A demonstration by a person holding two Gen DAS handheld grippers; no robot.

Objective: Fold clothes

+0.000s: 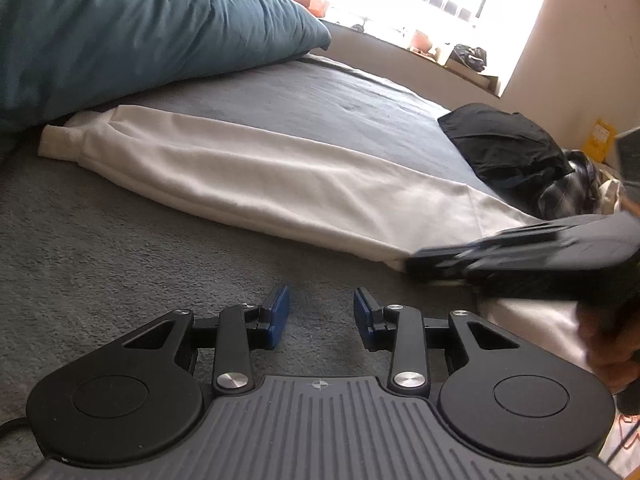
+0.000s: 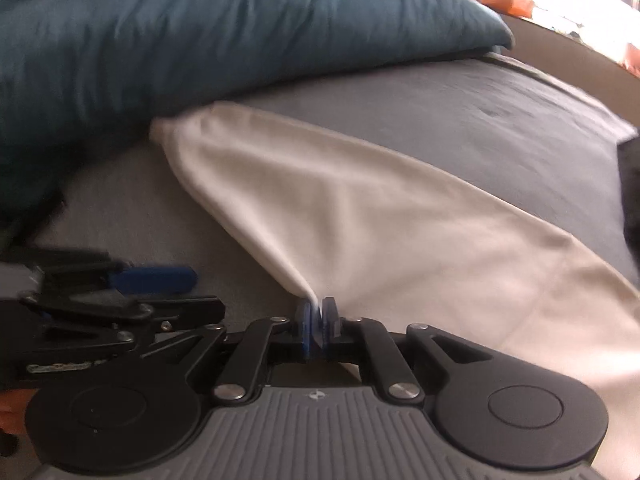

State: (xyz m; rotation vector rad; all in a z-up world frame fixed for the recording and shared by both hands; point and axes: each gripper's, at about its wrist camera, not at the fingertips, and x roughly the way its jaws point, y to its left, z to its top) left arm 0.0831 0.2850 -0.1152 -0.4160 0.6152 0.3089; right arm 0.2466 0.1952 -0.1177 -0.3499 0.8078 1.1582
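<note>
Here the right gripper (image 2: 319, 312) pinches only a thin corner of the white garment (image 2: 360, 216), which could slip free, while the left gripper (image 1: 321, 308) waits with jaws apart over the bed (image 1: 120, 248).

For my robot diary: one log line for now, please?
step: fold start | right gripper: pinching white cotton garment edge | left gripper: open, empty | surface: grey bed sheet

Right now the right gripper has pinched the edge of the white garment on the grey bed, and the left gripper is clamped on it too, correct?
Not quite. In the left wrist view the left gripper is open over the grey bed, holding nothing. The right gripper does pinch the white garment.
</note>
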